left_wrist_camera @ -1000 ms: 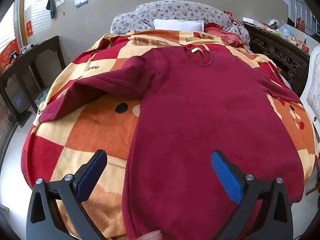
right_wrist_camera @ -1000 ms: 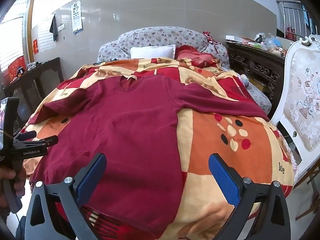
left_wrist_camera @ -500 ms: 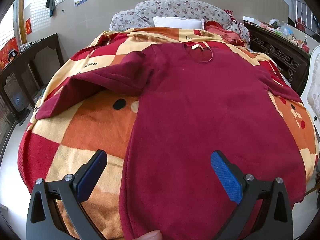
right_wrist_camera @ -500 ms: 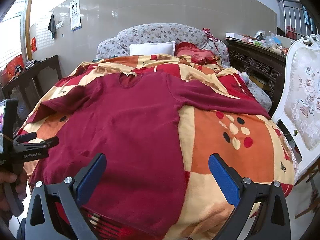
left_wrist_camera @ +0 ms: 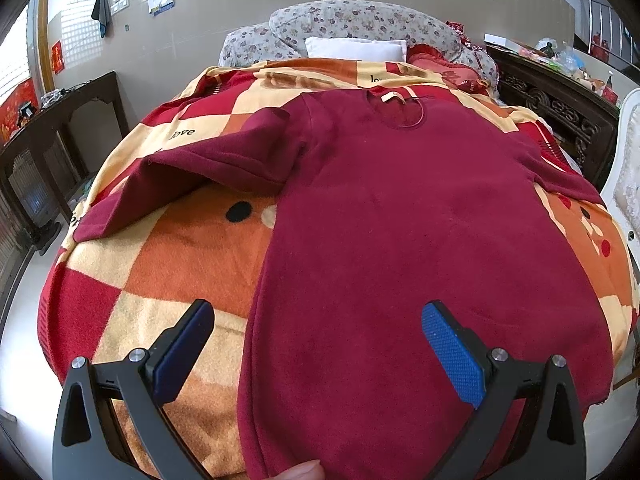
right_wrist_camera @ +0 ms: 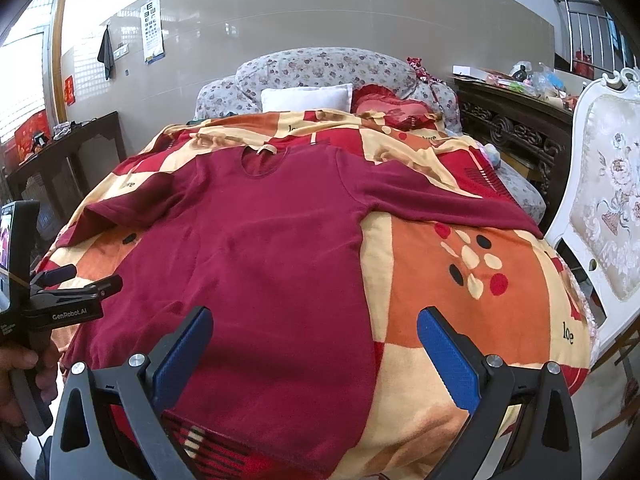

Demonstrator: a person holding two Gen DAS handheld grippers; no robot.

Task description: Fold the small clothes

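Bedroom, checkered blanket (right_wrist_camera: 460,280) over bed: maroon top (left_wrist_camera: 400,240) spread flat, collar far, hem near. Left gripper (left_wrist_camera: 316,344), right gripper (right_wrist_camera: 312,344) hover above hem, jaws spread, empty. Soft, light, limp fleece; likely best pinched at hem corners or sleeve cuffs.

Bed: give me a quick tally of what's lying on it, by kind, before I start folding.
Maroon long-sleeved top: 1
Checked blanket: 1
White pillow: 1
Red cushion: 1
Floral bedding roll: 1
Total: 5
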